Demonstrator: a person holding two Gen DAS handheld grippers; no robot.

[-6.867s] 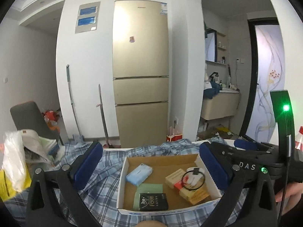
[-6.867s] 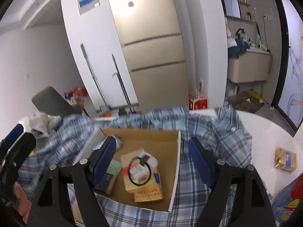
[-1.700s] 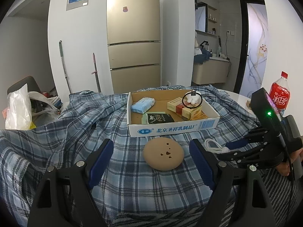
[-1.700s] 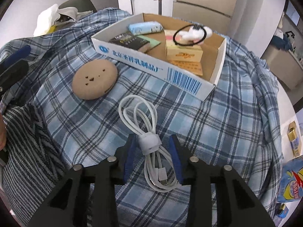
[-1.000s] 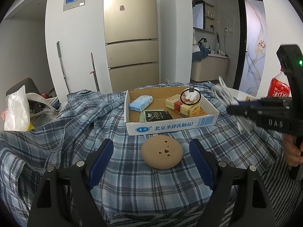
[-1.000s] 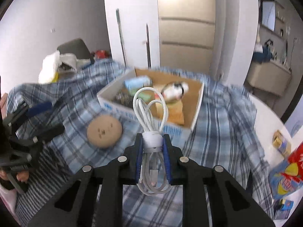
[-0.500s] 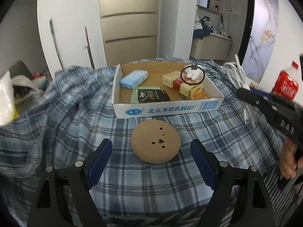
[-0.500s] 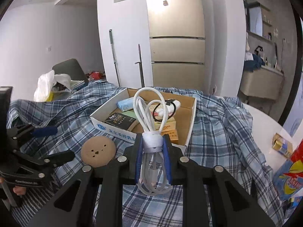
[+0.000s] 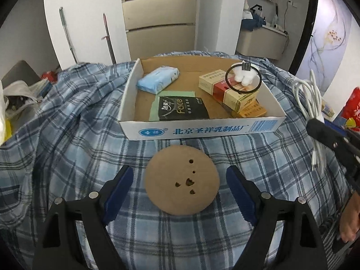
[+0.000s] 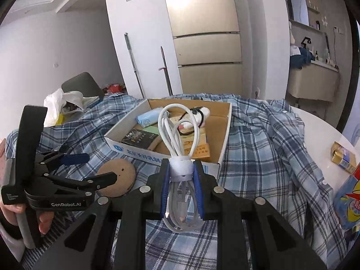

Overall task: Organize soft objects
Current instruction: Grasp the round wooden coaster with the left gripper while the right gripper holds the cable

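Left gripper lowered — disc edges unhidden.

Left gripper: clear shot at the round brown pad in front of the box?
Probably yes. The left gripper is open, its jaws either side of the round brown pad, which lies alone on the plaid cloth; the box sits behind it, not between.

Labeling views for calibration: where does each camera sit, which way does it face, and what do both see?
Left wrist: on the left gripper, angled down at the tan disc between its open fingers; a hand shows at right.
Right wrist: on the right gripper, facing the cardboard box, shut on the white cable; left hand visible.
Shared: box, disc, cable, plaid cloth.
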